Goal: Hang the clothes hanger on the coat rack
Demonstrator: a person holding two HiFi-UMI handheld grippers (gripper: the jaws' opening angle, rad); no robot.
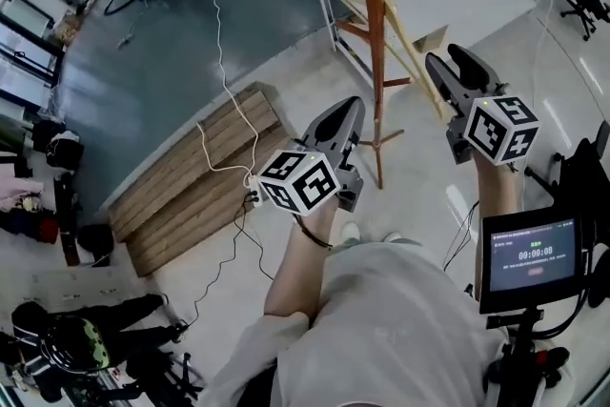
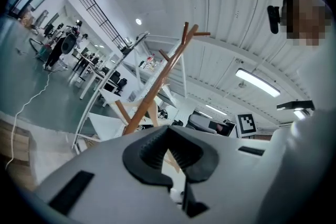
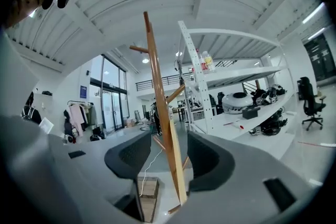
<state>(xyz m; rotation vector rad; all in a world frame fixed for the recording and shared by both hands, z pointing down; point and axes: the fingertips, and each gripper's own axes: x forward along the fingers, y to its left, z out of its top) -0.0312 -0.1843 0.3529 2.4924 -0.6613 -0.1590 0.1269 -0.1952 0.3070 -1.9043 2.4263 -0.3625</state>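
The coat rack (image 1: 374,33) is smooth reddish-brown wood, the hanger (image 3: 177,168) paler bare wood. The left gripper (image 1: 341,114) and right gripper (image 1: 450,60) are matt grey plastic with ribbed black pads (image 3: 130,156).

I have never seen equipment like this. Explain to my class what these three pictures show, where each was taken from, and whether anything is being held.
A person holds two hand-held grippers, each topped with a marker cube. The head view looks down from a head camera: left gripper, right gripper, a wooden coat rack ahead. The other two views ride on the grippers, looking along their jaws. On the floor lie boards and a cable. The left jaws are together, the right apart; neither holds anything.
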